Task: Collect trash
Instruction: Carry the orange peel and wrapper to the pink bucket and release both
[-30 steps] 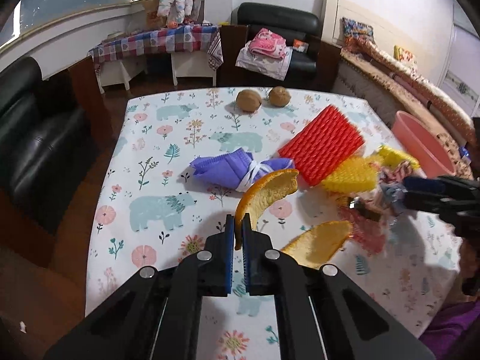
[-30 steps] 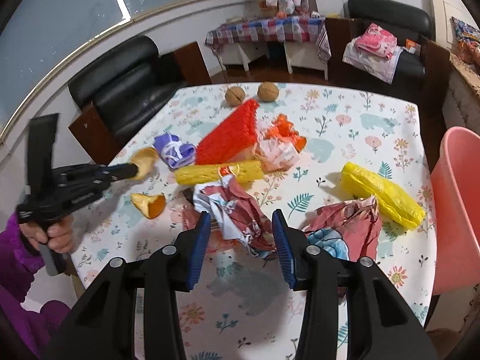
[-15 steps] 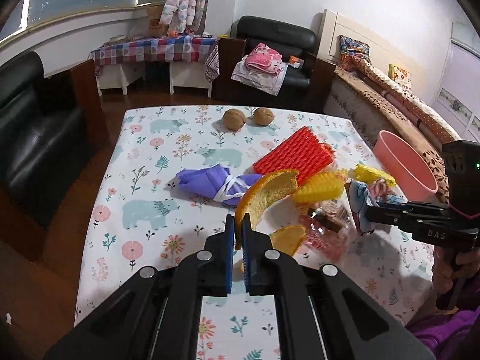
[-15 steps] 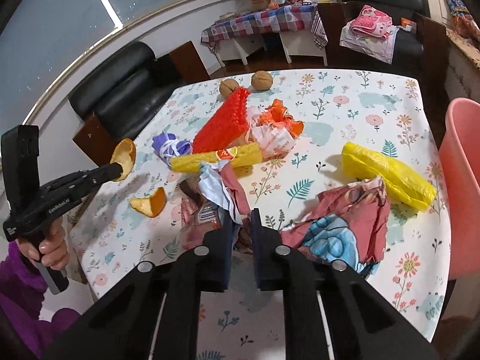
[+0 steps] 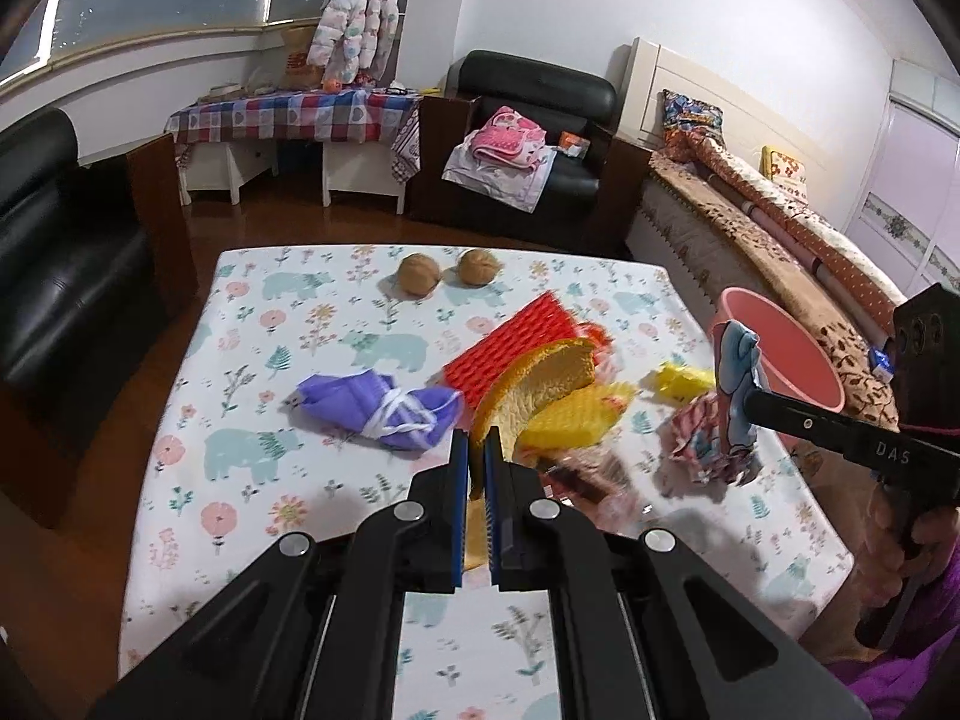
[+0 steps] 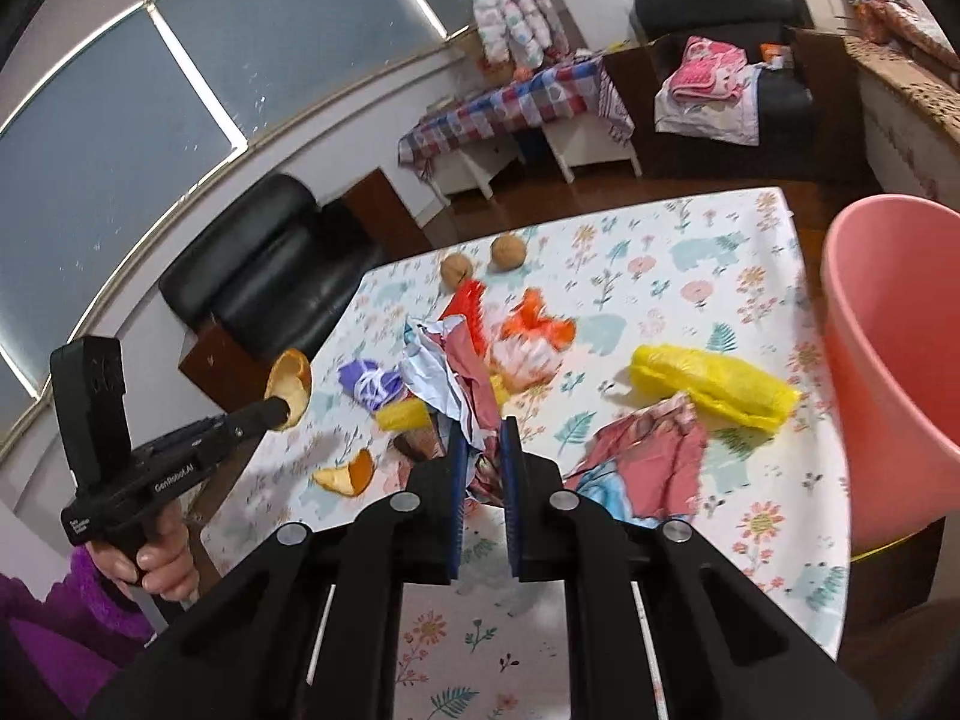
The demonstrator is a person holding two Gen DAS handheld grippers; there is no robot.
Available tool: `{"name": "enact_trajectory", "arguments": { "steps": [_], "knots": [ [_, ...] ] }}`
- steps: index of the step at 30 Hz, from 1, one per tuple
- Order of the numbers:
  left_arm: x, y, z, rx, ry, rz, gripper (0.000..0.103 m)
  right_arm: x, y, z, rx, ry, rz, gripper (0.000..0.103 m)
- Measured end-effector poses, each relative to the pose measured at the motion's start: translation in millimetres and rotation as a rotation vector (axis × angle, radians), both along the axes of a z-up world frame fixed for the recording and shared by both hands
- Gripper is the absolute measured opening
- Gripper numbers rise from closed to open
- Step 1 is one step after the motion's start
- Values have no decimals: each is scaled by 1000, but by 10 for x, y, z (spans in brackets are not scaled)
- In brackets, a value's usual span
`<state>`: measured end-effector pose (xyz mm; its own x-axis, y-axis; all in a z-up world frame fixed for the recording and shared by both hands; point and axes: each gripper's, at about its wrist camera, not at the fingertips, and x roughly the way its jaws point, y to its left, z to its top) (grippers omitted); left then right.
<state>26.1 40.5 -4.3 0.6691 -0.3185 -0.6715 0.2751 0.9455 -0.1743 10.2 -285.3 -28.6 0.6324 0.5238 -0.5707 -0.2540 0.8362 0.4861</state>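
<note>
My left gripper (image 5: 477, 450) is shut on a curved orange peel (image 5: 540, 384) and holds it above the flowered table (image 5: 252, 480). In the right wrist view that peel (image 6: 291, 381) sticks up from the left gripper (image 6: 279, 414) at the table's left edge. The right gripper (image 6: 480, 438) is shut on a crumpled red, white and blue wrapper (image 6: 456, 372), lifted off the table. In the left wrist view this wrapper (image 5: 735, 396) hangs just in front of the pink bin (image 5: 780, 354). The pink bin (image 6: 888, 360) stands at the table's right edge.
On the table lie a yellow bag (image 6: 714, 384), a red and blue wrapper (image 6: 642, 468), a second orange peel (image 6: 348, 474), a purple bag (image 5: 378, 414), red foam netting (image 5: 516, 348), yellow foam netting (image 5: 576, 414) and two walnuts (image 5: 420, 276). A hand (image 6: 162, 564) grips the left handle.
The right gripper's jaws went from open around the wrapper to shut on it, then lifted it toward the bin. My left gripper rose with the peel.
</note>
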Motion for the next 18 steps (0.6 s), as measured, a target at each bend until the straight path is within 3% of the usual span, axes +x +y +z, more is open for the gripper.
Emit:
{"name": "enact_trajectory", "arguments": {
  "steps": [9,18],
  "knots": [
    [44,-360,67,-66,17,-45,4,-89,-373,78,23,-47,-119,11],
    [117,-956,152,-69,4,-146,4,-200,-932,31,42,-59,-273,11]
  ]
}}
